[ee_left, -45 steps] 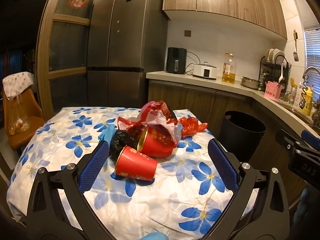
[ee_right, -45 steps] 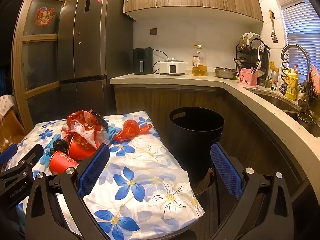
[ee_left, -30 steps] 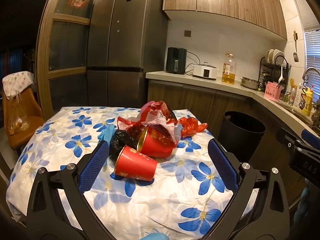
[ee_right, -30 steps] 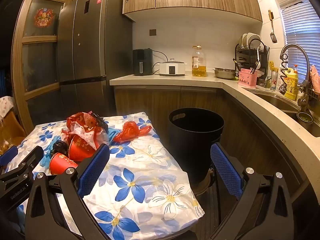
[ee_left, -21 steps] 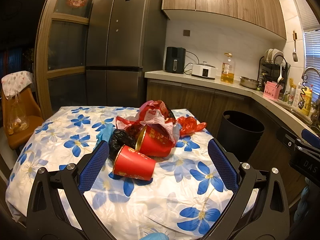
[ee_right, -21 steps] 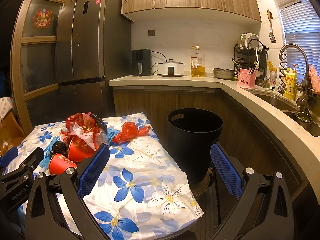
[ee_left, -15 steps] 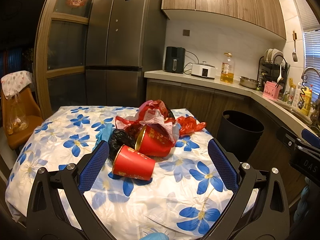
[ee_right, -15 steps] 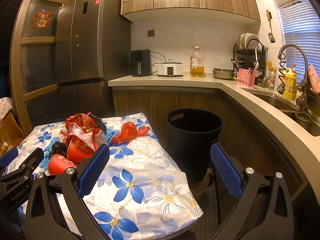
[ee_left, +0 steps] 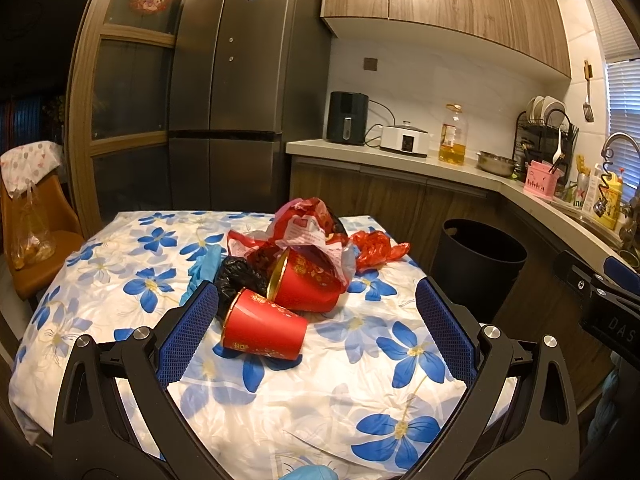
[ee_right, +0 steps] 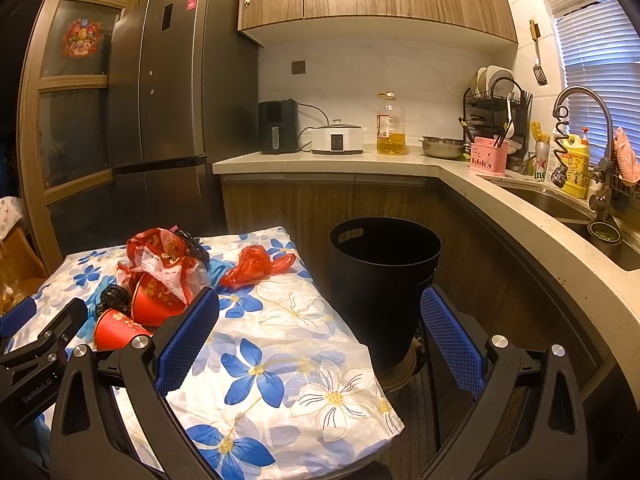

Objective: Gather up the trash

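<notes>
A heap of trash lies on the flowered tablecloth [ee_left: 120,280]: a small red paper cup [ee_left: 262,330] on its side, a bigger red cup [ee_left: 306,286] behind it, a black bag [ee_left: 238,280], a blue glove [ee_left: 202,270], red and white wrappers [ee_left: 304,228] and a red plastic bag [ee_left: 376,246]. My left gripper [ee_left: 316,336] hangs open just in front of the small cup, nothing between its fingers. My right gripper [ee_right: 320,334] is open too, over the table's right edge, facing the black bin [ee_right: 384,280]. The heap [ee_right: 160,276] shows at its left.
The black bin [ee_left: 478,264] stands on the floor between table and counter. A counter [ee_right: 520,208] with sink, dish rack, oil bottle and appliances wraps the right side. A fridge [ee_left: 240,100] stands behind the table, an orange chair [ee_left: 32,240] at its left.
Both views have drifted slightly, with the trash heap sliding a little left in each. Nothing on the table has moved and both grippers stay open.
</notes>
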Motion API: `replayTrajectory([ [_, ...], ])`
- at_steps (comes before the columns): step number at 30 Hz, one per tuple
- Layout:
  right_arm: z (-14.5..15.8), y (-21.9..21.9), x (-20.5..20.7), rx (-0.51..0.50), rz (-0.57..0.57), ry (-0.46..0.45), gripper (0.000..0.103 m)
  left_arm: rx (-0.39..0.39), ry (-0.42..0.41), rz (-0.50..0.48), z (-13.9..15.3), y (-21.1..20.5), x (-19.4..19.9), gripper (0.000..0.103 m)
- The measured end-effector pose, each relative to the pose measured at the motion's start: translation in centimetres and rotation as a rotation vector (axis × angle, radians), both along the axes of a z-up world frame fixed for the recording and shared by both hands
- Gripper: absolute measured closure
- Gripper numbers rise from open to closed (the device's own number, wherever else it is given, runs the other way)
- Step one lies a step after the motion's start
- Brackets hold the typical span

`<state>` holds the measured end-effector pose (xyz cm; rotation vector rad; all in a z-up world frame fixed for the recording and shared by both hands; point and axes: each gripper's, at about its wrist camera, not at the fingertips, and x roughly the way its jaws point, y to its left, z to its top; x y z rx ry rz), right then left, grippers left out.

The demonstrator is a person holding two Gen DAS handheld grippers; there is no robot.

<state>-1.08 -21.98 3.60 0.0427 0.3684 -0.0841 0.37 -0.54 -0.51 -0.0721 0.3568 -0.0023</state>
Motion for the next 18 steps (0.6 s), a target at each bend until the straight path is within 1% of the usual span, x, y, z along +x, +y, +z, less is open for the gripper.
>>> replayTrajectory([
  [18,0.00,-0.22,-0.05,0.000,-0.004,-0.002,0.005,-0.001,0.001,0.000,-0.03,-0.06,0.04,0.005],
])
